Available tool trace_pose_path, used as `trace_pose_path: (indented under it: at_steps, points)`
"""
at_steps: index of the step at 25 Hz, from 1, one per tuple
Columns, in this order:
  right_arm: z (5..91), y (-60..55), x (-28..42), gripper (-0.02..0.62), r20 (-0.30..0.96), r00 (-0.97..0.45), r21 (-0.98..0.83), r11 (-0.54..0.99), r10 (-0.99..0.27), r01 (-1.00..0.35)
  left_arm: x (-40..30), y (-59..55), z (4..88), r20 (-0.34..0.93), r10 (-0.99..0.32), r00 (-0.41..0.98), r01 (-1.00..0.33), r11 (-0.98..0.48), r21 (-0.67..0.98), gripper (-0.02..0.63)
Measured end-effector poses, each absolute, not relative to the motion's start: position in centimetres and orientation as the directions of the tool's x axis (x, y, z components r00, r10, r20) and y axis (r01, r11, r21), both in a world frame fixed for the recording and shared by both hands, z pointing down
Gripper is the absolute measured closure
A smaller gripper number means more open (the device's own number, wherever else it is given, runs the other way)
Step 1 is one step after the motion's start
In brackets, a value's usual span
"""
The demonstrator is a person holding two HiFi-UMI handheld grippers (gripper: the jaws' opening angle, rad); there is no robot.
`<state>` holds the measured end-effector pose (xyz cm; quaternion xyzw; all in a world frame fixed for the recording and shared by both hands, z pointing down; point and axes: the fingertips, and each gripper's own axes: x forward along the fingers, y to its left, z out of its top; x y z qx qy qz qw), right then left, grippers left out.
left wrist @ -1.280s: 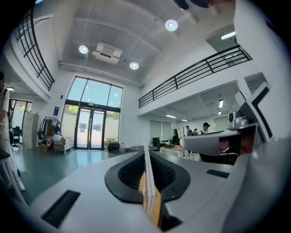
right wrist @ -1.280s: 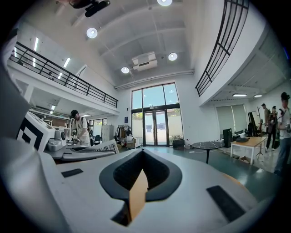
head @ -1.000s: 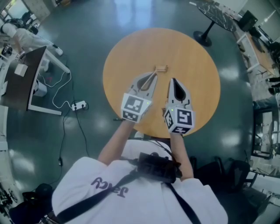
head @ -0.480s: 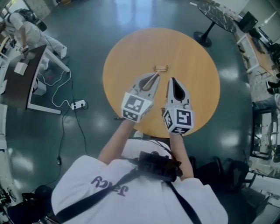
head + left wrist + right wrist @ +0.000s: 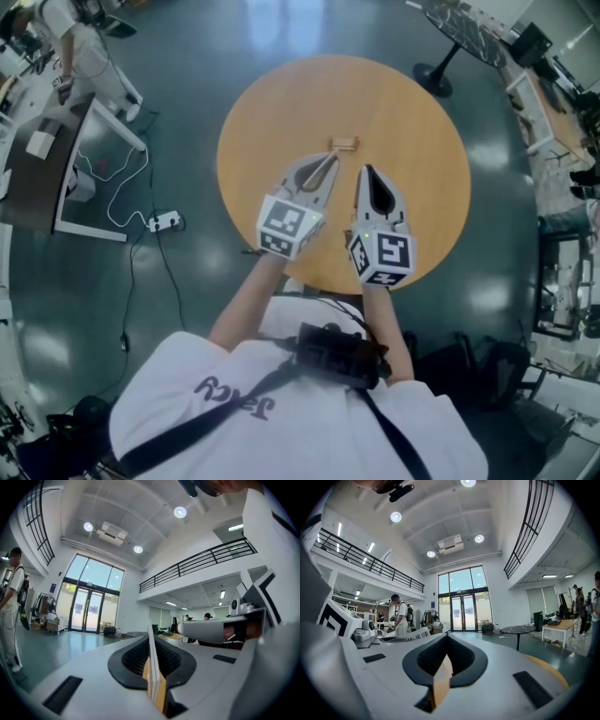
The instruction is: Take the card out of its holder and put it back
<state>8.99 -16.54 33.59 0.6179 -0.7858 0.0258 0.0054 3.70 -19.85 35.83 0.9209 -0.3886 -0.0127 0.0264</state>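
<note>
A small wooden card holder (image 5: 344, 144) stands near the middle of the round wooden table (image 5: 281, 103). My left gripper (image 5: 328, 163) is shut on a thin white card (image 5: 322, 175), held edge-on with its tip just short of the holder. In the left gripper view the card (image 5: 152, 665) stands upright between the closed jaws. My right gripper (image 5: 367, 172) lies beside the left one, a little to the holder's right and nearer me, shut with nothing in it. The right gripper view shows its jaws (image 5: 443, 665) closed and empty.
On the floor to the left are a dark desk (image 5: 42, 178) and a power strip (image 5: 161, 223) with a cable. A second table's black base (image 5: 434, 80) stands at the upper right. A person (image 5: 75, 42) is at the far upper left.
Both grippers and the card have kept still. The person at the upper left has walked toward the top of the view.
</note>
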Motion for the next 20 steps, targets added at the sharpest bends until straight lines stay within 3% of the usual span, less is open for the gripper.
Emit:
trace_pose_path:
  at_steps: [20]
  points:
    - [35.7,-17.1,10.7,0.574,0.091,-0.207,-0.069,0.201,-0.974,-0.977,4.5,-20.8,37.7,0.028,-0.705,0.709,-0.705,-0.706,0.074,0.578]
